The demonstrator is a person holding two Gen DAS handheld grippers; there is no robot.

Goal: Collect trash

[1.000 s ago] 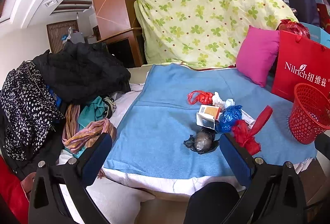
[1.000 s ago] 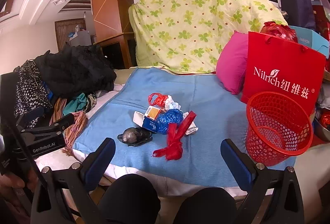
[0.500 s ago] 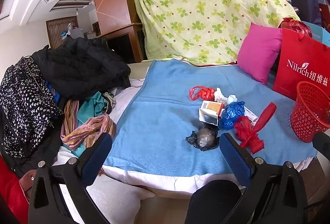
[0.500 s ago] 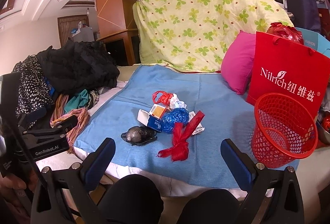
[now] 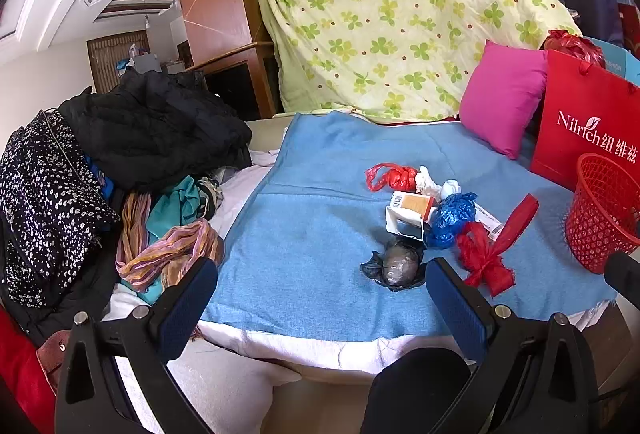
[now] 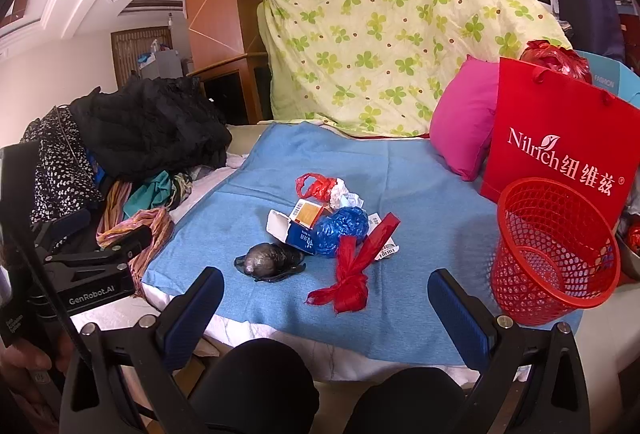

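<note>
Several pieces of trash lie together on a blue blanket: a black bagged lump, a red knotted strip, a blue crumpled bag, a small open carton, a red bag and white paper. A red mesh basket stands tilted at the right. My left gripper and my right gripper are both open, short of the blanket's near edge, holding nothing.
A heap of clothes fills the left side. A pink cushion, a red paper bag and a floral quilt stand behind. In the right wrist view the other gripper appears at far left, held by a hand.
Both cameras have crept slightly closer to the blanket and the trash pile. Nothing on the blanket has moved, and both grippers have stayed open.
</note>
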